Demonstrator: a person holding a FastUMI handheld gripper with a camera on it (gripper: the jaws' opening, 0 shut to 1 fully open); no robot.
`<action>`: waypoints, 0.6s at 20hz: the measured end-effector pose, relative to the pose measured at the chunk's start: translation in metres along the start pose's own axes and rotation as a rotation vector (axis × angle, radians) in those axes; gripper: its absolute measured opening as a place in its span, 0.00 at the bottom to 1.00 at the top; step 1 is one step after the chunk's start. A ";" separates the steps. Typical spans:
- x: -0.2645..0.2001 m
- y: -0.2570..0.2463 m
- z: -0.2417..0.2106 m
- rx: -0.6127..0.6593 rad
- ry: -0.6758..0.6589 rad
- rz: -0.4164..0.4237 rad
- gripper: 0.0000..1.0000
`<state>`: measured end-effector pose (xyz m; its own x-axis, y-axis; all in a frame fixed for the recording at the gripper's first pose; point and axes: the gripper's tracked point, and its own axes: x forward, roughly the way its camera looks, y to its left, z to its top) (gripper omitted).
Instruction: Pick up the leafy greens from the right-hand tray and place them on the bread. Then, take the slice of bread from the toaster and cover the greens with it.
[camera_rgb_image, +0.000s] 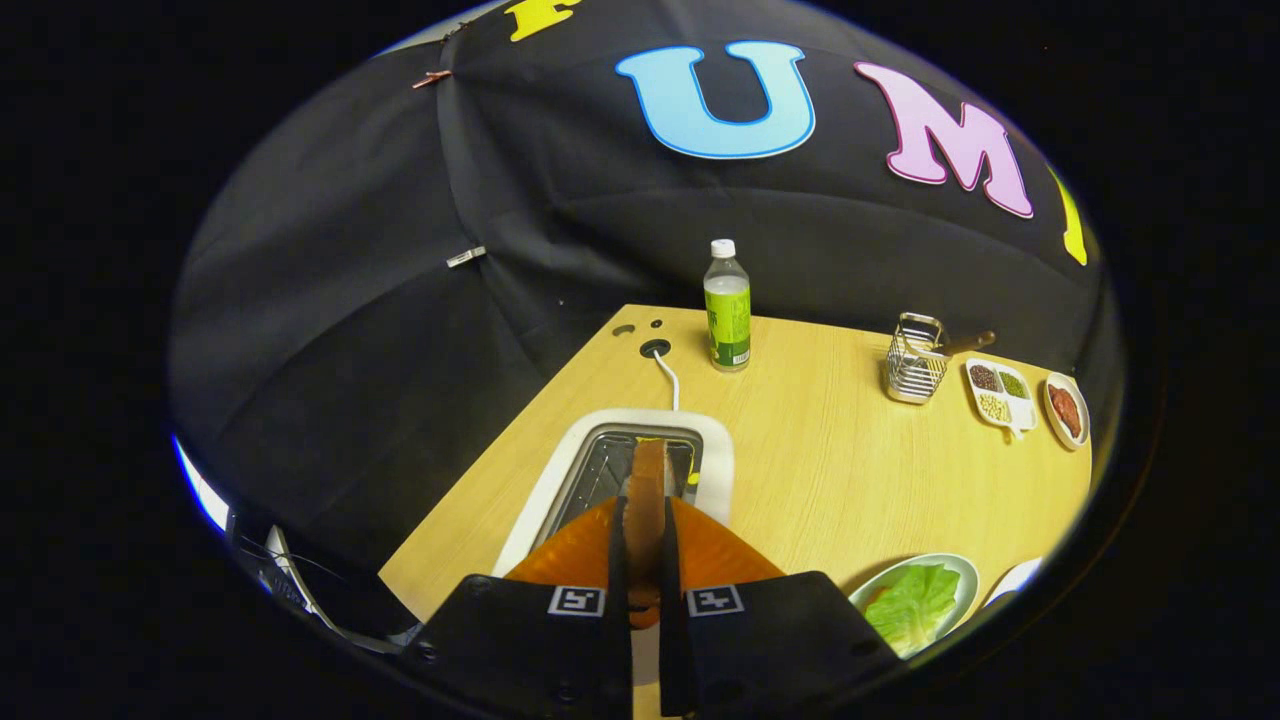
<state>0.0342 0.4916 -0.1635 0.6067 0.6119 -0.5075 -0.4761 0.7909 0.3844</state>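
The gripper (645, 545) pinches the bread slice (647, 490) edge-on above the toaster (715, 450), so the second step seems underway. Next it must carry the slice over to the greens (915, 600) on their plate (962, 570).

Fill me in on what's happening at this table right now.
The handheld claw is closed on a slice of bread standing upright in the white toaster, both fingers pressing its sides. The leafy greens already lie on a plate off to the right of the fingers. Beyond the toaster stand a bottle, a wire basket and two small dishes.
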 end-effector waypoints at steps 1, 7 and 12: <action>-0.005 0.001 0.005 0.004 -0.011 0.007 0.15; -0.046 -0.003 0.049 0.036 -0.102 0.053 0.15; -0.093 -0.022 0.088 0.059 -0.183 0.076 0.15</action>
<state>0.0440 0.4175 -0.0572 0.6787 0.6566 -0.3289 -0.4896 0.7384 0.4637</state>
